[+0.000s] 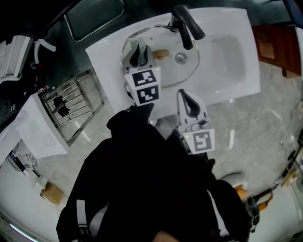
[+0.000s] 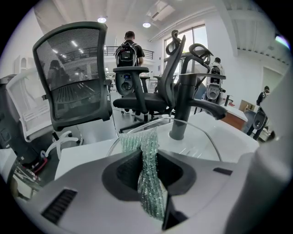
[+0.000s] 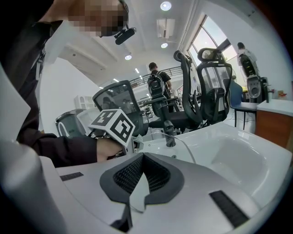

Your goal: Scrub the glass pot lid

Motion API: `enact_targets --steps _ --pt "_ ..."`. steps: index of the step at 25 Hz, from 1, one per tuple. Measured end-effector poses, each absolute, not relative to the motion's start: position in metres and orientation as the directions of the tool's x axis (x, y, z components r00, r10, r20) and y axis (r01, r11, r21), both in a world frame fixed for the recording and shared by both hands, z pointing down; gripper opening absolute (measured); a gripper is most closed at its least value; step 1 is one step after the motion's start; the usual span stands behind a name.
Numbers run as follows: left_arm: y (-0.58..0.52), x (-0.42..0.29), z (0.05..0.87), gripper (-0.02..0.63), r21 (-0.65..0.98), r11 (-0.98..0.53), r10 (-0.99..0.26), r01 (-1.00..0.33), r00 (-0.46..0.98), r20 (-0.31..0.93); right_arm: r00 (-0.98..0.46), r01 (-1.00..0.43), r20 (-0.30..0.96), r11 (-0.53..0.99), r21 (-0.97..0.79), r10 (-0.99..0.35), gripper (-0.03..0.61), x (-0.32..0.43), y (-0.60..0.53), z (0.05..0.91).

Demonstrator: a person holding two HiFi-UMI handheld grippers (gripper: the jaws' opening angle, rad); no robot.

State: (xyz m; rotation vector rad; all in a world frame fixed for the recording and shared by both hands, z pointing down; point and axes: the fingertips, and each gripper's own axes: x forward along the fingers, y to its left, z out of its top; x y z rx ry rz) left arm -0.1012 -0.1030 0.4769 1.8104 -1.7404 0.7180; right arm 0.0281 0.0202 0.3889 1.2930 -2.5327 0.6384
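On white sink counter [image 1: 106, 52] by faucet [image 1: 187, 23]: glass pot lid [image 1: 165, 71], knob-up for scrubbing; left gripper [image 1: 138, 53] clamps green mesh scrubber [image 2: 147, 151] at its rim; right gripper [image 1: 184, 96] closed, empty, apparently parked clear.

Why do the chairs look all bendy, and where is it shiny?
Left gripper view: the wide lens bends the office chairs and darkens the corners, yet the green scrubber looks sharp. Head view: the glass lid shows mostly as a thin bright rim on the white sink. Right gripper view: ceiling lights glare.

Lid [image 1: 163, 70] rim, scrubber [image 2: 147, 157] end hidden by left hand-held gripper [image 1: 137, 52]
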Motion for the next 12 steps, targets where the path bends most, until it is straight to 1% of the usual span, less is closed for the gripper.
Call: enact_targets --steps 12 --pt "-0.11 -0.088 0.479 0.077 0.042 -0.047 -0.711 -0.998 0.063 0.7 -0.571 -0.821 0.39 0.495 -0.283 -0.723 0.002 0.033 0.016 0.389"
